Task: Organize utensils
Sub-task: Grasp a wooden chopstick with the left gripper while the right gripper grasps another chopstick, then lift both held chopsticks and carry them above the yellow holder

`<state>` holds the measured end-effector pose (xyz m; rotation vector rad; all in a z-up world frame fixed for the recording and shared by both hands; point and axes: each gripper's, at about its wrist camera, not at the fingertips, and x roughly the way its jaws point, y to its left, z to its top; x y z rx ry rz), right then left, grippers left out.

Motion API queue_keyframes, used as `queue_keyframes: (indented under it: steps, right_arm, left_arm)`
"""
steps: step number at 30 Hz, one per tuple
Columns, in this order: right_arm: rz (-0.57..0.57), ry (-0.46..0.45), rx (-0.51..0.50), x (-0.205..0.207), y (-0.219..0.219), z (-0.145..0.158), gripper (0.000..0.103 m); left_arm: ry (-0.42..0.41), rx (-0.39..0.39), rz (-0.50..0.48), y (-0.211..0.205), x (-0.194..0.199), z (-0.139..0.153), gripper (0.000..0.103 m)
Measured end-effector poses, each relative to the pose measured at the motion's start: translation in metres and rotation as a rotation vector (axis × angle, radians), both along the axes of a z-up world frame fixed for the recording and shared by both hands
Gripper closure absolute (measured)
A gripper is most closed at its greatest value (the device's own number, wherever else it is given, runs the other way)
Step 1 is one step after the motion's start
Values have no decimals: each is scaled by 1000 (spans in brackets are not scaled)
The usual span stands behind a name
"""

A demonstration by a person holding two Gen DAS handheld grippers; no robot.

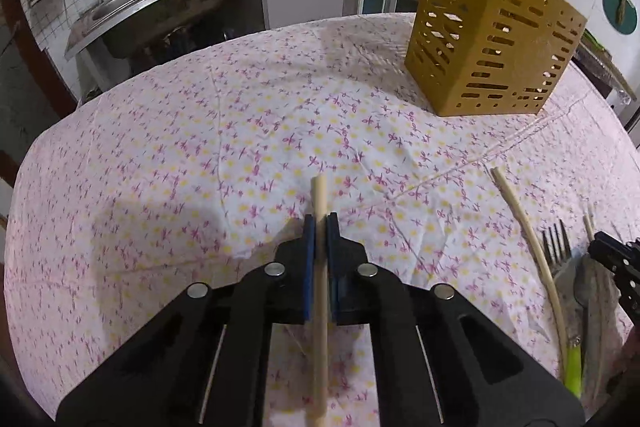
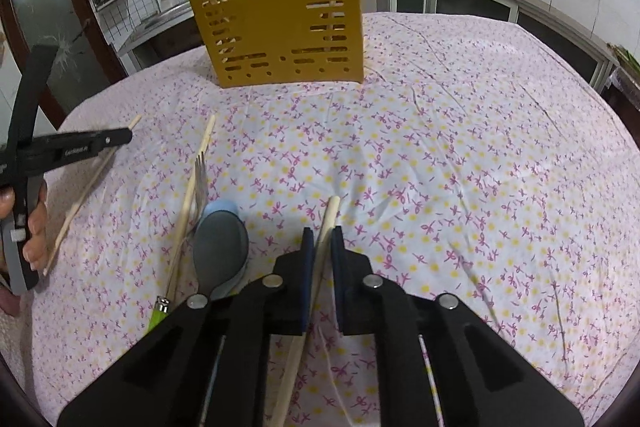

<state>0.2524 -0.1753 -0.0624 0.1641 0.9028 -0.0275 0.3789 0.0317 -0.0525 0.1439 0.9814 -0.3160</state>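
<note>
floral tablecloth [image 1: 200,147]: both grippers pinch chopsticks lengthwise, left gripper [image 1: 320,227] tight, right gripper [image 2: 322,239] looser; yellow holder [image 2: 280,15] far ahead.

Dim, even indoor light, soft shadows, strong fisheye edge warping

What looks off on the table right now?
Loose utensils lie heaped and crossed instead of in the yellow caddy: a fork under a chopstick, beside a grey spoon. Another chopstick lies apart, left. The tablecloth is wrinkled.
</note>
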Motion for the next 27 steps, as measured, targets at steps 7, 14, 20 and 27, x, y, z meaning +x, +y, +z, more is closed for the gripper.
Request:
queue_keyframes:
  steps: [7,14,20,27]
  right_arm:
    - [15,-46,79,-6,-15,10,103]
    - [37,-29,128,-1,-25,17,103]
    - [76,-3,87,0,-10,15,99]
    - [68,14,7,-3,-2,5,99]
  left_arm:
    - [-70,-143,41,15,-39,18,99]
    - [-115,-266,24,4,-88,45,99]
    - [-101,-272,25,-12,-113,48,99]
    - [-101,-210,47,-18,-127,37,99]
